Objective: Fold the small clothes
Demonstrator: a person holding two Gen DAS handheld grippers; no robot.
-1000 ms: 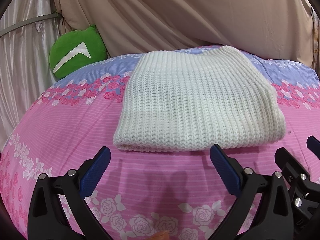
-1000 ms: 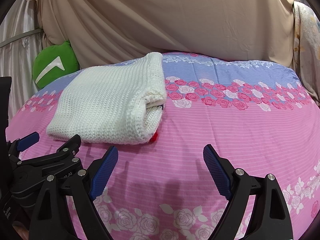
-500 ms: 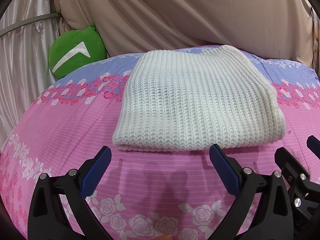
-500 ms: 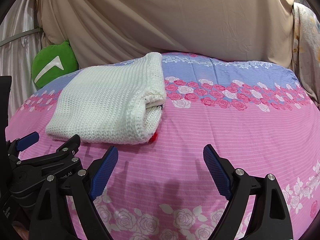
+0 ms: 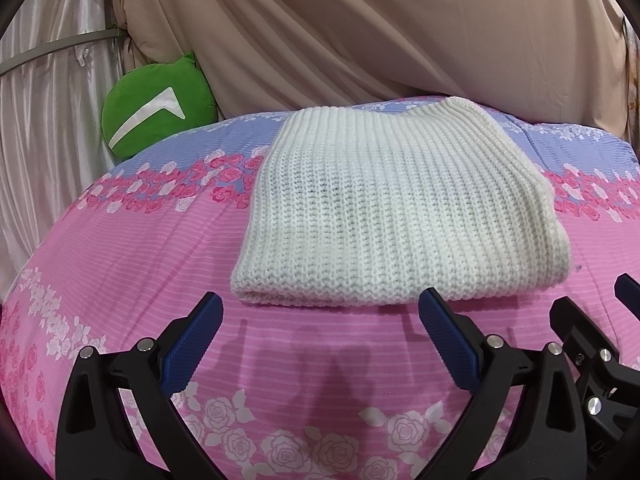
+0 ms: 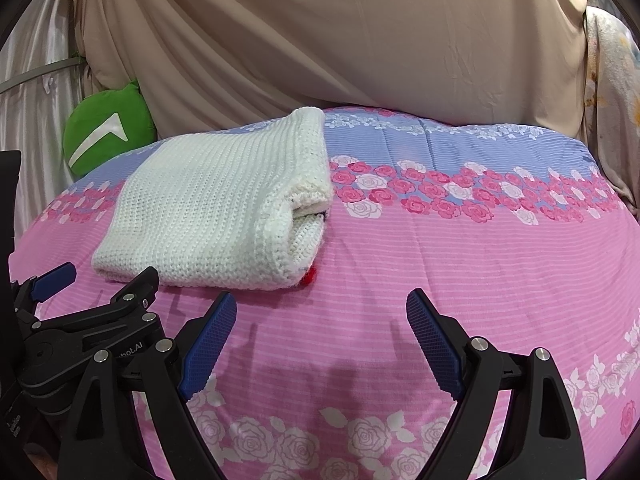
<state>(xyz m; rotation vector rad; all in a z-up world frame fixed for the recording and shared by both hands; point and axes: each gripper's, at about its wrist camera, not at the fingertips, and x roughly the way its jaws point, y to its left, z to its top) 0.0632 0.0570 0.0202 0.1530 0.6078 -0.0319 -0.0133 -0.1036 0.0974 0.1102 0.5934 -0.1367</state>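
Far left there's a pale satiny curtain [image 5: 44, 128] with a grey band [image 5: 60, 46] cinched across it, and right next to that a bright green plush cushion [image 5: 156, 114] with a white arrow-ish mark, wedged into the far-left corner where the bed meets the backdrop. The whole back of the scene is a big beige draped sheet [image 6: 340, 40], wrinkly, hanging down to the far edge of the bed. The surface itself is a bedspread [image 6: 460, 264], mostly pink with thin stripes, a lilac-blue band along the far side, a row of pink and white roses across it, and white roses along the near edge. The white knitted sweater [image 5: 396, 216] sits folded into a chunky rectangle on the left-middle of the bed, lying flat, with a bit of red poking out under its near right corner in the right wrist view. Left gripper [image 5: 320, 330] hovers just short of its near edge, jaws spread wide, nothing in them. Right gripper [image 6: 320, 332] is beside it over bare bedspread, also wide and empty. Far right hangs a floral cloth [image 6: 612, 92].
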